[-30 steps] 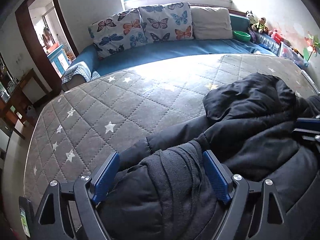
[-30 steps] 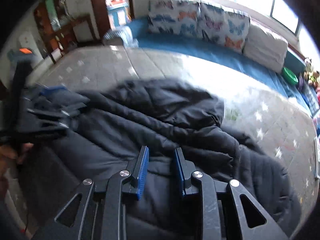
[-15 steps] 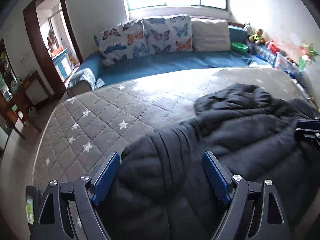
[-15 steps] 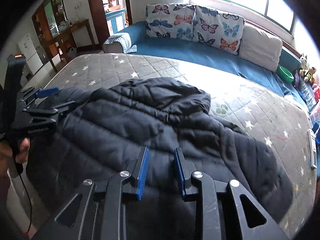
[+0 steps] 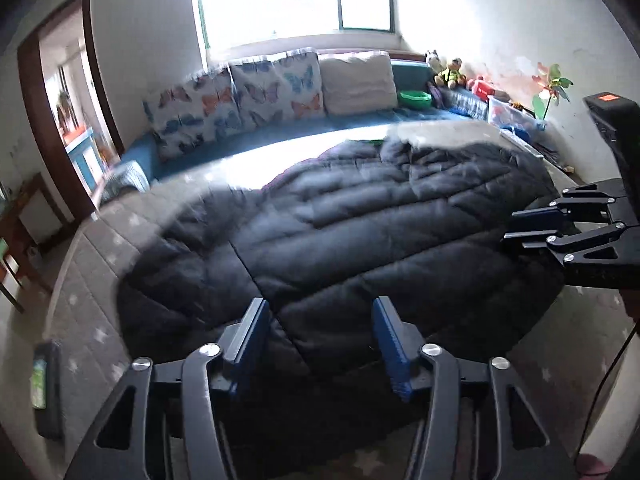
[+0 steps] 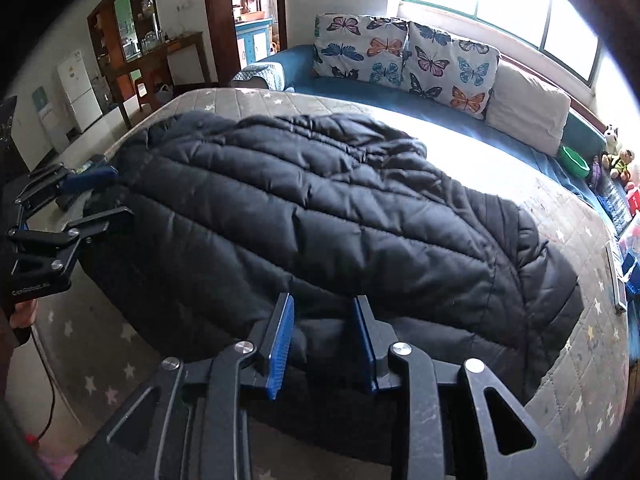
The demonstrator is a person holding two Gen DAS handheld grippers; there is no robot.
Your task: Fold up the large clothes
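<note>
Lying spread on the star-quilted bed (image 6: 572, 364): one black puffer jacket (image 6: 320, 216), hem toward the cameras. Two tongs. Left tongs (image 5: 318, 334) closing, blue pads apart over the near hem, nothing pinched. Right tongs (image 6: 322, 338) opening, hem between the pads, not pressed. Behind: two butterfly pillows (image 6: 404, 56), one beige pillow (image 6: 528, 108), one green bowl (image 6: 575, 161).
</note>
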